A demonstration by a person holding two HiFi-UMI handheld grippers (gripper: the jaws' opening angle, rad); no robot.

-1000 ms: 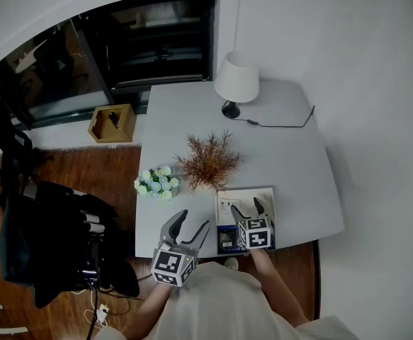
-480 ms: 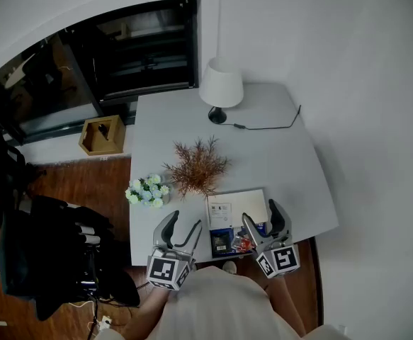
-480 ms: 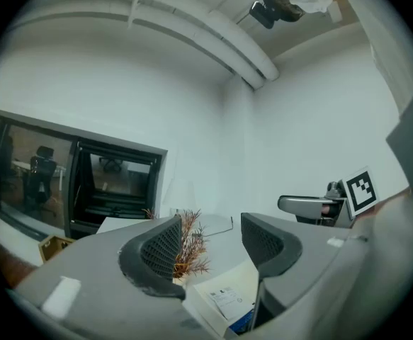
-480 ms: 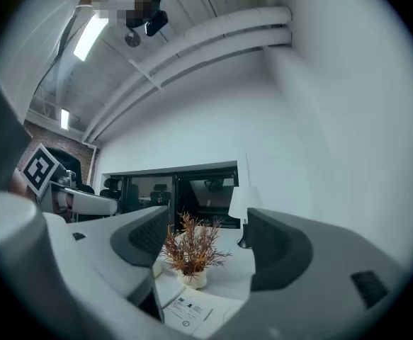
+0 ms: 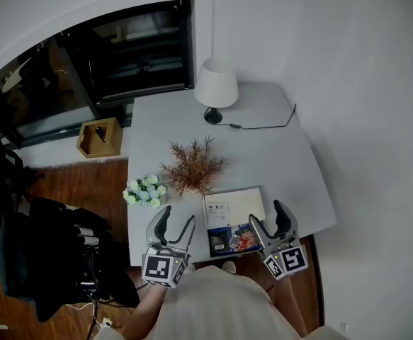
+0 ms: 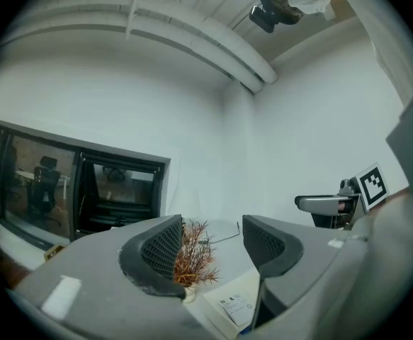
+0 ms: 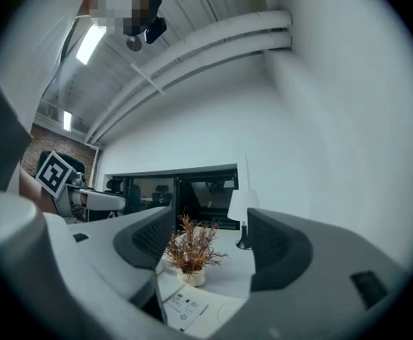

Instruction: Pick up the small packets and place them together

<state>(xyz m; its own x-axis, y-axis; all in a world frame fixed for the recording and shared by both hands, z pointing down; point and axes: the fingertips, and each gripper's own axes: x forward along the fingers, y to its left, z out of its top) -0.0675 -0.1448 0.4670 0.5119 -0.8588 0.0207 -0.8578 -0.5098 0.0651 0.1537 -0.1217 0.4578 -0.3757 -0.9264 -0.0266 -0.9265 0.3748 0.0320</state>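
Two small packets lie side by side at the table's front edge: a dark blue one (image 5: 220, 241) and a red-orange one (image 5: 243, 239). They rest just below a white box (image 5: 234, 205) with a printed label. My right gripper (image 5: 268, 219) hovers just right of the red-orange packet; its jaws are closing slightly, still wide apart, with nothing between them. My left gripper (image 5: 177, 219) stands open to the left of the dark blue packet, also with nothing in it. Both gripper views look out over the table past open jaws; the packets are hidden there.
A dried brown plant (image 5: 192, 166) and a small flower bunch (image 5: 144, 188) stand mid-table. A white lamp (image 5: 216, 87) with a black cable (image 5: 266, 125) sits at the back. A wooden box (image 5: 98, 137) and dark bags (image 5: 57, 243) are on the floor at left.
My right gripper has drawn back from over the white box, to the right and toward the front edge, uncovering the packets. The left gripper has hardly moved.
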